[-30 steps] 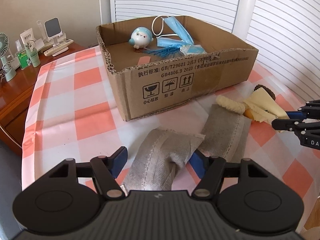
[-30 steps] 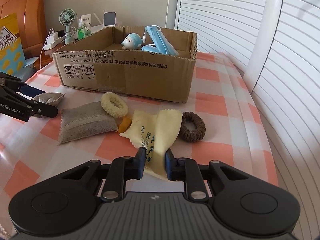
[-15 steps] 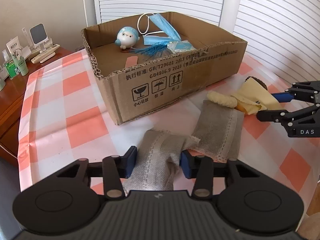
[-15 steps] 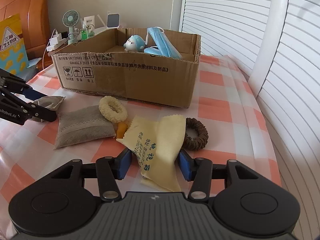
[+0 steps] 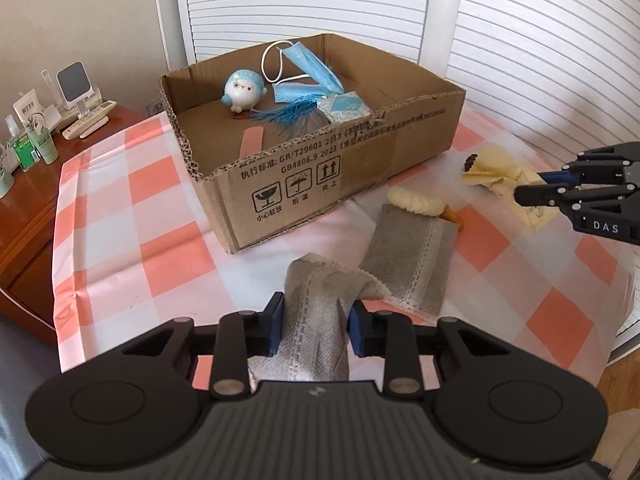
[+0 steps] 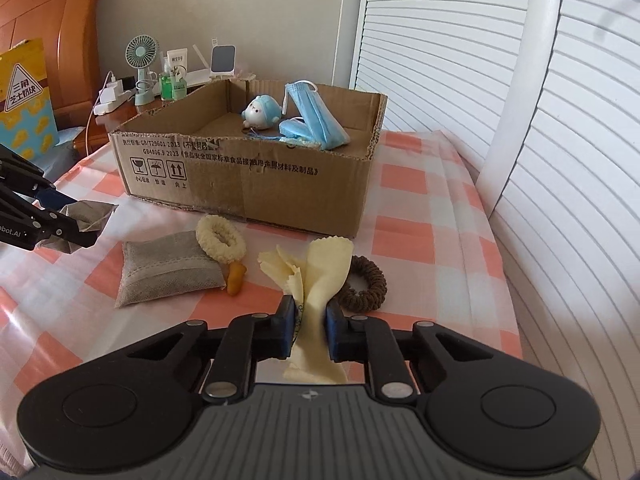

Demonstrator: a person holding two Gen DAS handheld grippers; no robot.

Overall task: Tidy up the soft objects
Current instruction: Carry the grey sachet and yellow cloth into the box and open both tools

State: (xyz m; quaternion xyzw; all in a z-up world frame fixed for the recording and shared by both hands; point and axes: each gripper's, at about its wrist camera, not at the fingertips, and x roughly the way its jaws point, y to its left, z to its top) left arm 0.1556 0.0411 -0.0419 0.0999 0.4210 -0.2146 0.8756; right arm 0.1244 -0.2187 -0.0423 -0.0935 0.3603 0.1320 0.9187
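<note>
Two grippers are loaded at this moment. The left gripper [image 5: 316, 326] has its jaws closing on a grey pouch [image 5: 316, 312], which bunches between the pads and runs lengthwise straight ahead of them. The right gripper [image 6: 311, 330] has its jaws closing on a yellow cloth [image 6: 320, 276], pinched into a narrow upright fold.

The box [image 5: 320, 168] lies ahead of both grippers, its open top facing up. From the left gripper it sits ahead and slightly left, with its printed wall nearest; from the right gripper it sits directly ahead, beyond the loose items. Judged from these views, both loads have to clear that near wall before release, and neither gripper is clearly the nearer.

Count on the cloth-covered table: one second grey pouch [image 6: 170, 270] ahead-left of the right gripper, one cream scrunchie [image 6: 219, 238] resting on its far corner, one small orange piece [image 6: 235, 282] just beside it, one brown scrunchie [image 6: 362, 282] just right of the yellow cloth.

Count inside the box: one plush toy [image 5: 242, 92], blue masks [image 5: 310, 68] (at least two), one blue tassel [image 5: 280, 116], one patterned packet [image 5: 346, 106].
</note>
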